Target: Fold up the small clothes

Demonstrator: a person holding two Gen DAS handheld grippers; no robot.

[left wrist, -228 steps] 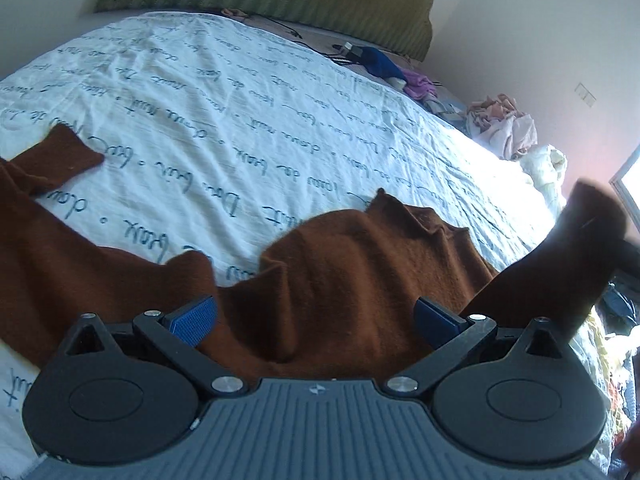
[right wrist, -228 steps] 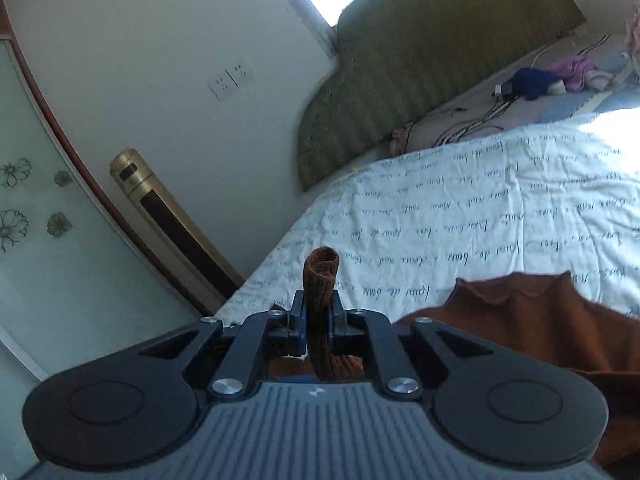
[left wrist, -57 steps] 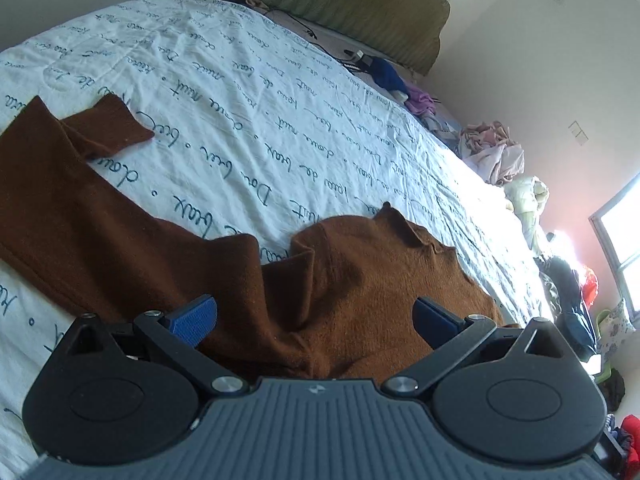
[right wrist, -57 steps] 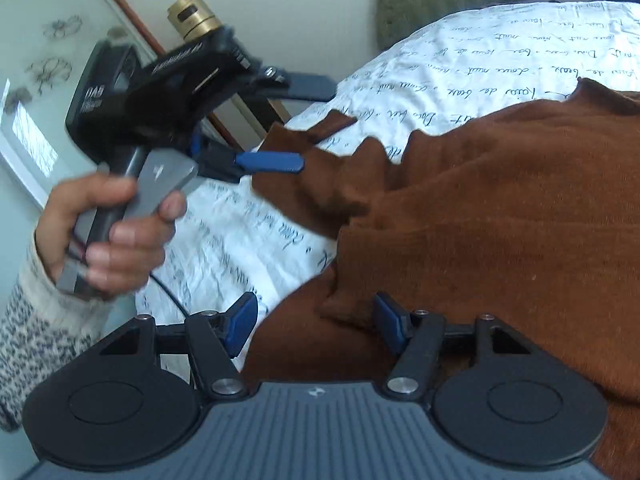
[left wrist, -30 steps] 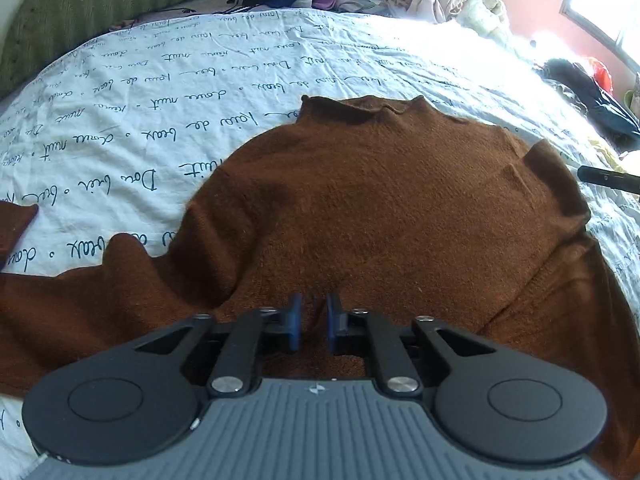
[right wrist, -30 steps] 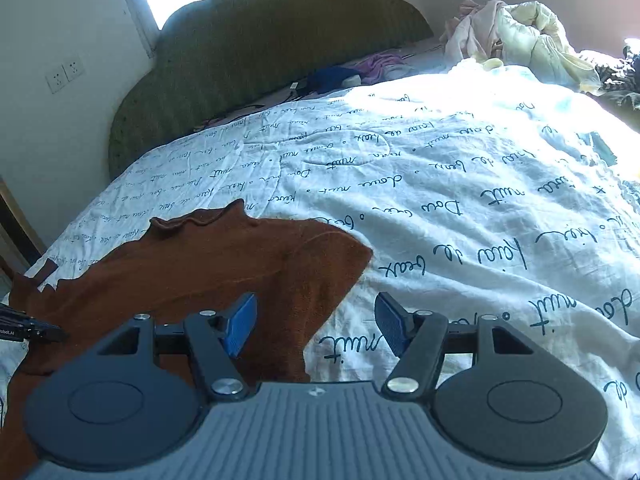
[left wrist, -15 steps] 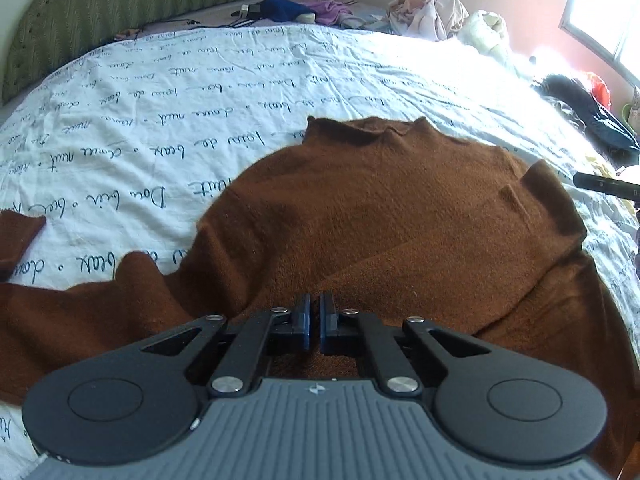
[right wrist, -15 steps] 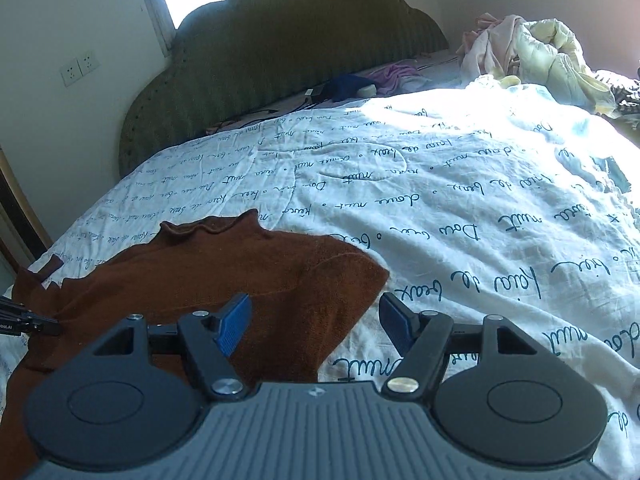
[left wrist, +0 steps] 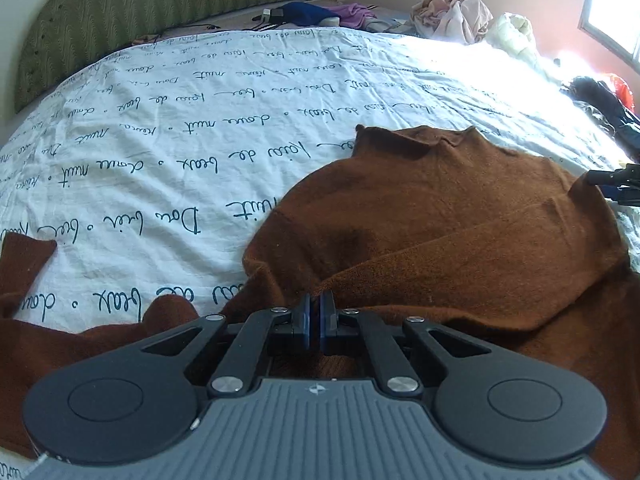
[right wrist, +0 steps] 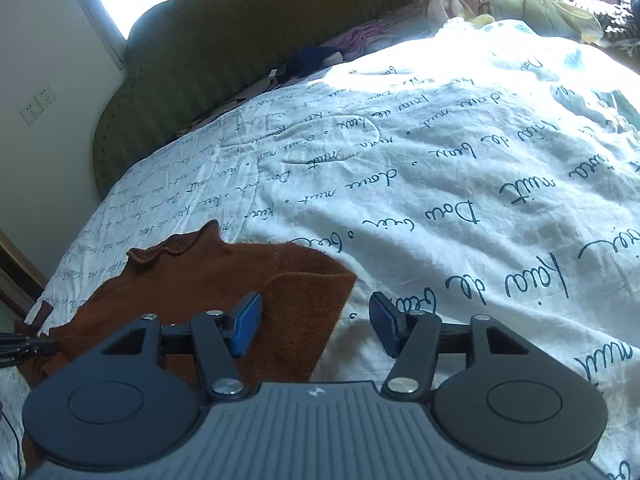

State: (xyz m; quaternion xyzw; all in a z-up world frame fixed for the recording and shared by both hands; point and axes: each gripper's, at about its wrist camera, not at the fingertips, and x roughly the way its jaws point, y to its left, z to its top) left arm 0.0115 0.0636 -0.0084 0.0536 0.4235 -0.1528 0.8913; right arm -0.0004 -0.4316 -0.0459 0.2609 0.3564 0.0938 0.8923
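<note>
A: Two changes in the last second. left gripper (left wrist: 315, 326), bottom centre of its frame: jaws went from a visible gap to pressed together, with the brown sweater (left wrist: 440, 232) under and around the tips. Fabric bunches right at the pads; whether any is really pinched between them is hidden, but it looks like a hold on the near hem.

B: And the right?

A: right gripper (right wrist: 316, 326), lower centre of its view: jaws have just been closing in, now roughly half spread. Left pad sits over the sweater's folded right edge (right wrist: 316, 292), right pad over bare bed sheet (right wrist: 460, 208). Pads aren't pressing on anything yet, so nothing is held.

B: Meaning for the fold?

A: My read: one sleeve is already laid across the body (diagonal band, centre right of the left view), and both tools are setting up on the near edge for the next fold. Right needs to finish closing on that edge first.

B: Farther out?

A: Collar (left wrist: 416, 138) points up-frame, lying flat. Other sleeve (left wrist: 24, 264) trails off at the left edge of the left view, not yet folded in. Beyond that, printed sheet, then green headboard (left wrist: 160, 12) at upper left and a clothes pile (left wrist: 452, 12) at upper right.
</note>
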